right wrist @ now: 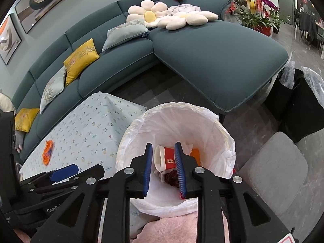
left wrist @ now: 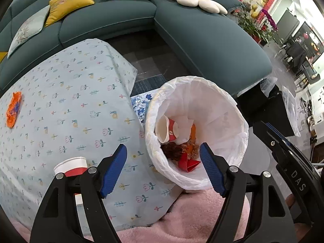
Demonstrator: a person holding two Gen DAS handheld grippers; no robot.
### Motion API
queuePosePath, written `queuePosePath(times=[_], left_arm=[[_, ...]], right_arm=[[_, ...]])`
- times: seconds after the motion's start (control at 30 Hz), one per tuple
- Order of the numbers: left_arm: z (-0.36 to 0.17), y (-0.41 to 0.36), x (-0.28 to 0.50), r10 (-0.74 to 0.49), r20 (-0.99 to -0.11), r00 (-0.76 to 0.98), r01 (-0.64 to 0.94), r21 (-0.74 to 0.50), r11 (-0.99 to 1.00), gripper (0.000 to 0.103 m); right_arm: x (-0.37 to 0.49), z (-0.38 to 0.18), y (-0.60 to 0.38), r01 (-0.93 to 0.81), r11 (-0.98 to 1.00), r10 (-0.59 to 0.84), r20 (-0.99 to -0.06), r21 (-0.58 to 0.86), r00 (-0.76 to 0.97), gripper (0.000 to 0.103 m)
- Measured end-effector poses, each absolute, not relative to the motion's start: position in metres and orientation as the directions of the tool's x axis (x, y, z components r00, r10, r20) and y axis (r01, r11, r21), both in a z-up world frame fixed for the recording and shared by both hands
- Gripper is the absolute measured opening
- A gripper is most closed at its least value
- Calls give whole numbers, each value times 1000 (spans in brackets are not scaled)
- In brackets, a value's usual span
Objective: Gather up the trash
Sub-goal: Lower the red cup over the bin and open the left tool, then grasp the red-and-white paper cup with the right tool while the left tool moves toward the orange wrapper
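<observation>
A bin with a white liner (left wrist: pixel 222 105) (right wrist: pixel 182 117) stands by the table's corner. Inside lie a red and white paper cup (left wrist: pixel 166 129) (right wrist: pixel 165 158), a crumpled red paper (left wrist: pixel 188 164) and brown scraps (left wrist: pixel 172 149). My left gripper (left wrist: pixel 163 147) hangs open and wide over the bin's near left rim, holding nothing. My right gripper (right wrist: pixel 163 144) is over the bin, open by a narrow gap, with nothing pressed between its pads. On the flowered tablecloth (left wrist: pixel 70 101) (right wrist: pixel 91 125) stand a second paper cup (left wrist: pixel 70 166) and an orange wrapper (left wrist: pixel 13 109) (right wrist: pixel 48 151).
A dark green sofa (right wrist: pixel 212 60) with cushions wraps behind the table and bin. Pink rug (left wrist: pixel 192 212) lies under the bin. A grey stool (right wrist: pixel 273 172) and black boxes with plastic wrap (right wrist: pixel 299 105) stand to the right. Potted plants (right wrist: pixel 261 20) are far right.
</observation>
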State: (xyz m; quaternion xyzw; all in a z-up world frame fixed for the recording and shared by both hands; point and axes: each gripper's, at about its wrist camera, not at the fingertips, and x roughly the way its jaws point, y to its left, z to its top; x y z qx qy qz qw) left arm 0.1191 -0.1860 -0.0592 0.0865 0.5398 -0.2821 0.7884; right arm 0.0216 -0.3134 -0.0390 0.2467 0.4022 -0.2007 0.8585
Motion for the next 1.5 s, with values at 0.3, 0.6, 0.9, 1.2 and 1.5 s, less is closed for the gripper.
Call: queuePosePath(times=[0.3, 0.6, 0.9, 1.2, 1.5], left_arm=[[-53, -154, 126, -348, -895, 280, 497, -175, 850, 70], [-48, -107, 132, -314, -890, 331, 424, -157, 892, 74], [-48, -50, 140, -258, -887, 383, 357, -116, 927, 75], [-53, 20, 144, -203, -887, 415, 247, -105, 963, 78], [-64, 82, 146, -131, -891, 435, 146, -74, 986, 86]], right_arm=[[31, -26, -284, 492, 837, -136, -780, 240, 611, 41], [42, -20, -242, 418, 882, -100, -781, 217, 616, 56], [56, -19, -187, 316, 932, -57, -792, 175, 608, 69], [68, -35, -133, 228, 962, -3, -827, 151, 562, 75], [86, -67, -88, 178, 968, 67, -867, 176, 493, 77]])
